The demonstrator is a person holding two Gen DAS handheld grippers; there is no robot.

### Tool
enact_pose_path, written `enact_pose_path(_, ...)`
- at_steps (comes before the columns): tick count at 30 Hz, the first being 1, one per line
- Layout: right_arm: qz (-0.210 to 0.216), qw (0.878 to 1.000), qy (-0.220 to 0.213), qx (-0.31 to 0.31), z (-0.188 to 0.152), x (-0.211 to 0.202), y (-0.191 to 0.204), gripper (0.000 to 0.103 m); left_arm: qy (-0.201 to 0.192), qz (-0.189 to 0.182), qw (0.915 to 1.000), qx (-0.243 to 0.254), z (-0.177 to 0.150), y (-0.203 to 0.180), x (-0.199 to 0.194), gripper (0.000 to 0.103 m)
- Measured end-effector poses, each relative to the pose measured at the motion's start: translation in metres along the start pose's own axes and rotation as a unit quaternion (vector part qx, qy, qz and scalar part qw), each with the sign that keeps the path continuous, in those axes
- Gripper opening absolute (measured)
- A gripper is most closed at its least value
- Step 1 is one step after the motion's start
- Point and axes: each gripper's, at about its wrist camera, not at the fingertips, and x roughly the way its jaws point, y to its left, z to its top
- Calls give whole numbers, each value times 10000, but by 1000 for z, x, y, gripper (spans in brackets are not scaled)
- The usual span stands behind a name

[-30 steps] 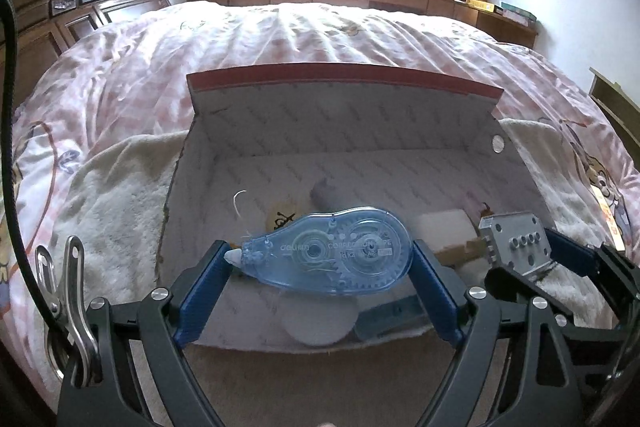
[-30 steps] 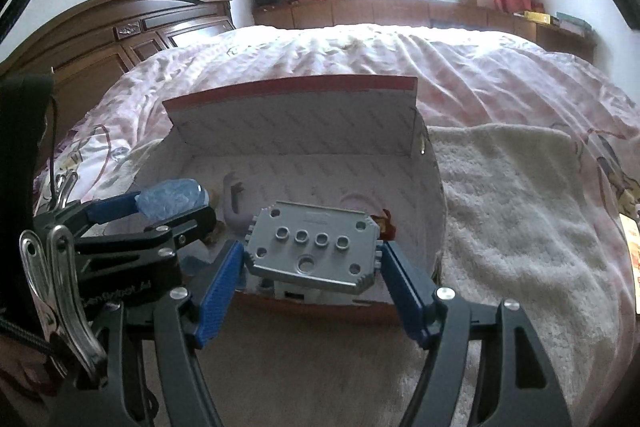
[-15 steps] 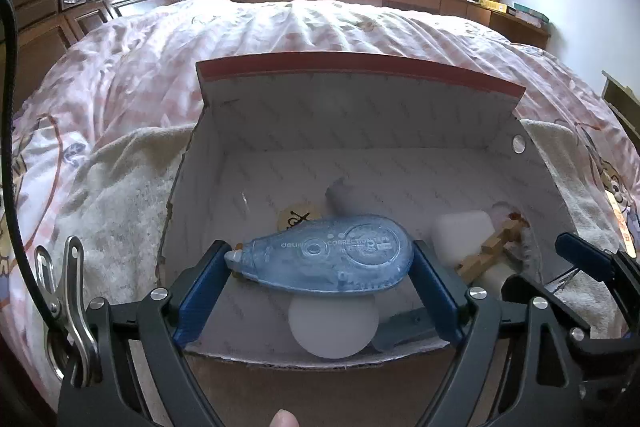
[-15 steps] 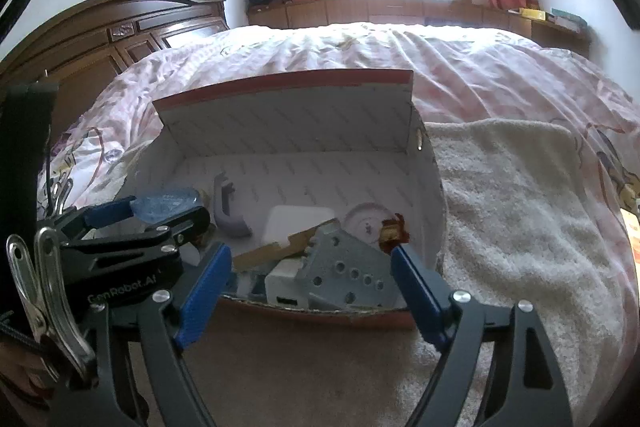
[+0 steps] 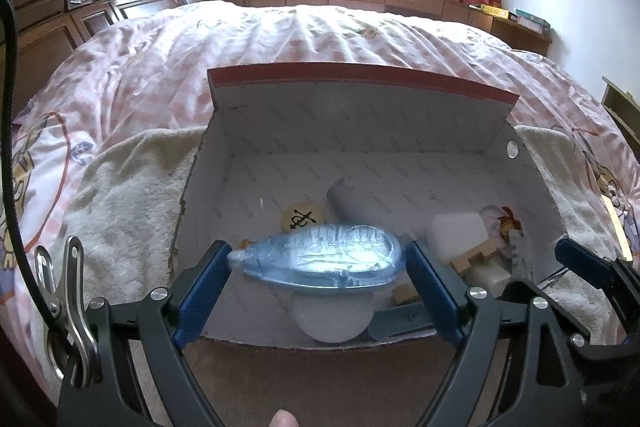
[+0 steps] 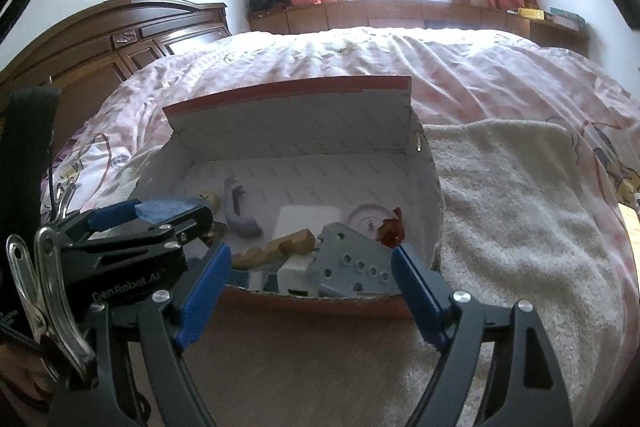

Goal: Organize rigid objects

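Observation:
My left gripper [image 5: 316,267] is shut on a clear blue correction tape dispenser [image 5: 332,251]. It holds the dispenser end to end, lying nearly flat, just above the front of the open cardboard box [image 5: 360,107]. In the right wrist view the box [image 6: 300,131] stands ahead, and my right gripper [image 6: 310,259] is open at its front edge with nothing between the pads. The grey metal plate with holes [image 6: 352,267] leans inside the box, just beyond those fingers. The left gripper [image 6: 152,215] shows at the left with the blue dispenser [image 6: 168,207] in it.
The box also holds a white block [image 5: 456,231], a wooden piece [image 5: 472,259], a white disc [image 5: 332,319], a grey curved part [image 5: 348,203], a yellow token [image 5: 302,221] and a small red figure [image 6: 392,231]. A cream towel [image 6: 520,207] lies under the box on the pink bedcover. A wooden headboard [image 6: 120,39] stands at the left.
My right gripper opened and let go of the grey plate, which now leans inside the box. The dispenser in my left gripper tipped from face-on to nearly flat.

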Motion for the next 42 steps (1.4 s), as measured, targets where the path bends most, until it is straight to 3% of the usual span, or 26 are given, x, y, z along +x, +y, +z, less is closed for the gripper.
enact_pose_path(16, 58, 10000, -5, 20, -5, -9, 4, 85, -58, 12, 10000, -25, -4, 1, -17, 90)
enact_pose_path(28, 94, 9998, 150, 120, -24, -21, 6, 85, 256, 101, 9996, -89, -29, 3, -31, 90)
enact_pose_path(42, -38, 9971, 677, 341, -63, -11, -2, 85, 680, 84, 9976, -107, -63, -1, -25, 90)
